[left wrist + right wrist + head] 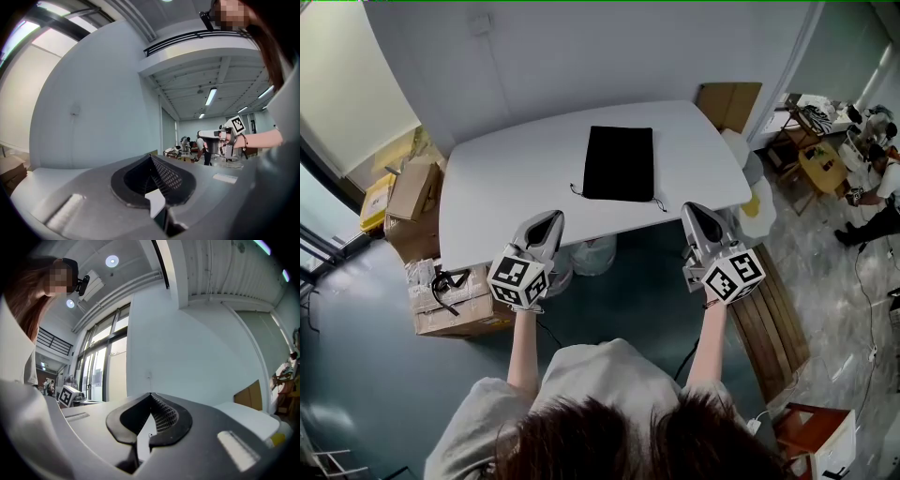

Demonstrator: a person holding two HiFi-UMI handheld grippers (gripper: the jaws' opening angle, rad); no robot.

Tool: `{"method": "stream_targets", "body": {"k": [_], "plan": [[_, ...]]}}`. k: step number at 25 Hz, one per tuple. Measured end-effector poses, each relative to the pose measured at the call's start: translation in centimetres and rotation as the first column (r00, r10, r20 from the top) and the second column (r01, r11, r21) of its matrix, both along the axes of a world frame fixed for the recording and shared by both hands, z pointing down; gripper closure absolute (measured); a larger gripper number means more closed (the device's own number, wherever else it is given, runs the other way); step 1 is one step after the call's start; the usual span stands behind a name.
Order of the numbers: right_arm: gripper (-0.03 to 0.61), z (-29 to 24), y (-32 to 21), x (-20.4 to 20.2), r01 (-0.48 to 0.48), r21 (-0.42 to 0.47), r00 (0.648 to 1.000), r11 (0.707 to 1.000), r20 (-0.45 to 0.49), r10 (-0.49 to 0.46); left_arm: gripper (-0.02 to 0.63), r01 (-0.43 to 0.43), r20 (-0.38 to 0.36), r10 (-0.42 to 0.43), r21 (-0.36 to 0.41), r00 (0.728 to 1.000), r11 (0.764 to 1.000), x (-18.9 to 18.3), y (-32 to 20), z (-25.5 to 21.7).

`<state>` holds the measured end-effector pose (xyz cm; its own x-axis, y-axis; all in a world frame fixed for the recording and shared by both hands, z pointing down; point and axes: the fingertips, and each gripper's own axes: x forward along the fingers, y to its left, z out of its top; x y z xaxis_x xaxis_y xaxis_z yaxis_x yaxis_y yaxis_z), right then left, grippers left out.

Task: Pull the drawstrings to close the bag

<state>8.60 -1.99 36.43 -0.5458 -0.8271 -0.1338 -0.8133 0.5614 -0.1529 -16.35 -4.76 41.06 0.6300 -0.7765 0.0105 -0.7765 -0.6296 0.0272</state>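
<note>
A black bag (pixel 619 162) lies flat in the middle of the white desk (pixel 497 202), its long side running from 6 to 12 o'clock. Its mouth end faces the person, and nothing touches it. The thin drawstrings (pixel 659 203) trail out from the bag's near corners at about 5 and 7 o'clock and rest loose on the desk top. Both claws are held off the near edge of the desk, at the bag's 6 o'clock side and well apart from it, with their tips pointing toward 12 o'clock. The left claw (pixel 551 218) sits at about 7 o'clock from the bag. In the left gripper view its jaws are clenched together with nothing between them (pixel 151 157). The right claw (pixel 697 210) sits at about 5 o'clock from the bag, and in the right gripper view it is likewise clenched and empty (pixel 151 394). Each claw's marker cube rides just above the bare forearm that carries it. Stacked cardboard boxes (pixel 450 302) stand on the floor at the desk's 8 o'clock side, and a slatted wooden panel (pixel 772 314) lies at about 4 o'clock.
</note>
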Motion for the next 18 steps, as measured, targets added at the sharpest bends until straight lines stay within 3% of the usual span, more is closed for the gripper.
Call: {"method": "stream_targets", "body": {"k": [11,18], "plan": [[0.565,1.9,-3.4,1.1,-0.026,-0.054,1.0,0.998,-0.002,0.026,0.623,-0.016,0.014,0.016,-0.043,1.0,0.999,0.8,-2.8,1.7],[0.565,2.4,-7.9,1.9,0.021,-0.084,1.0,0.996,0.007,-0.021,0.623,0.026,0.013,-0.025,-0.052,1.0,0.998,0.9,-6.8,1.7]]}}
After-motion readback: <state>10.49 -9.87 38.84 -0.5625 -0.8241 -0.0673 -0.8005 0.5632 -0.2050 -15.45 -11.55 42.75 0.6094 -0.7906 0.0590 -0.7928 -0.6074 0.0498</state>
